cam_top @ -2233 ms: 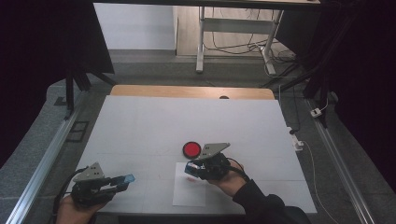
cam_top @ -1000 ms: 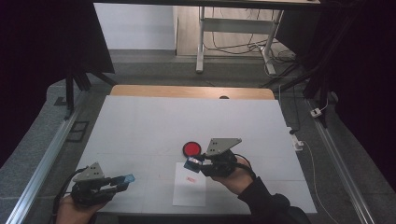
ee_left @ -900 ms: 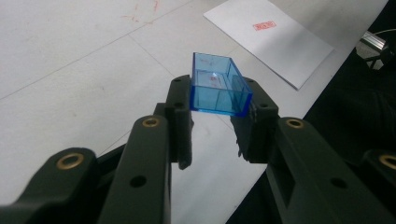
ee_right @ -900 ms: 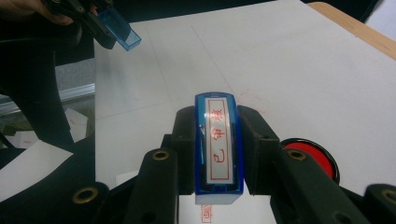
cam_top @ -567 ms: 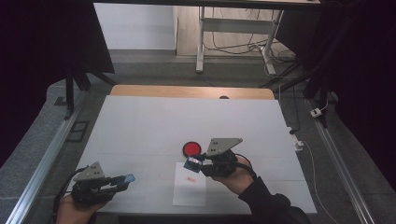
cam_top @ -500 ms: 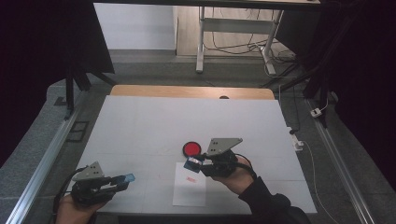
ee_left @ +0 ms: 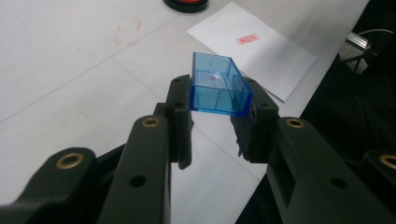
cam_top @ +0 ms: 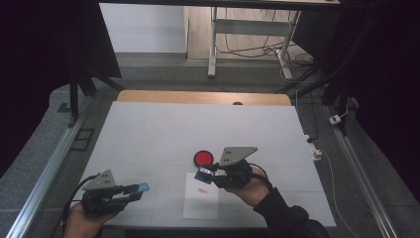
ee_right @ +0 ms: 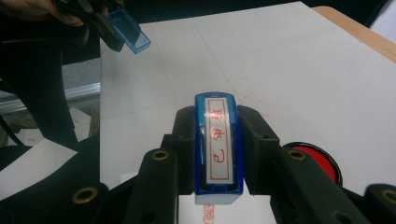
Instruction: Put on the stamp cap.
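Paper (cam_top: pixel 200 202) already carries a red stamp mark, so at least one print looks done; recapping the stamp seems left. Right tongs (cam_top: pixel 204 173) clamp the blue stamp (ee_right: pixel 218 149) between both jaws, its lettered face turned up, just above the paper's far edge. Red ink pad (cam_top: pixel 203 158) sits just beyond those tongs. Left tongs (cam_top: pixel 141 188) pinch the clear blue cap (ee_left: pixel 218 85) at their tips, well apart from the stamp, near the table's (cam_top: pixel 198 124) front edge.

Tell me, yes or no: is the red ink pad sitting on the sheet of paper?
No: in the high view the red ink pad lies on the bare table, just beyond the paper's far edge.
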### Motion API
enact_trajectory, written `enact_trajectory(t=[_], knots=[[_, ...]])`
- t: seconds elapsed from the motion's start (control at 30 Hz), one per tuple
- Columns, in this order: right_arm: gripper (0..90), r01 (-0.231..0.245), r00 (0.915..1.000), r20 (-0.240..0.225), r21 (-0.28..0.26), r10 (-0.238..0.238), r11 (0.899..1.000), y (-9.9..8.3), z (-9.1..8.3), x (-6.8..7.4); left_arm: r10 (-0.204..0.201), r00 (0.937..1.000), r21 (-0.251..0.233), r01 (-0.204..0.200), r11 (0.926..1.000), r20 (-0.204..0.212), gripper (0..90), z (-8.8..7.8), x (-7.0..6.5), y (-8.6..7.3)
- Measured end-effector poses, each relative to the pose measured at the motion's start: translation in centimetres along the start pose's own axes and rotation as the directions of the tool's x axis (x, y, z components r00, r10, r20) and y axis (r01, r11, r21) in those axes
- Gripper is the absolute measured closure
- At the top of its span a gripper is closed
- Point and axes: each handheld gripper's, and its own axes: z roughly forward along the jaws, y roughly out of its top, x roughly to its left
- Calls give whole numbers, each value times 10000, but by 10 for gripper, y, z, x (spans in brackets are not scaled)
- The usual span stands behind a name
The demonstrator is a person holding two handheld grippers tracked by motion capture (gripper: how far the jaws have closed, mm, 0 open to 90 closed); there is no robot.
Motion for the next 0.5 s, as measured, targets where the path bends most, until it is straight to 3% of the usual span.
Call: enact_trajectory(t=[0.23, 0.5], knots=[[701, -19, 9999, -146, -157, 17, 9999, 0, -1, 0, 416, 9988, 105, -419, 9991, 273, 680, 10, -3, 11], [701, -20, 9999, -140, -146, 18, 9999, 3, -4, 0, 569, 9960, 0, -571, 9984, 687, 680, 21, -4, 21]])
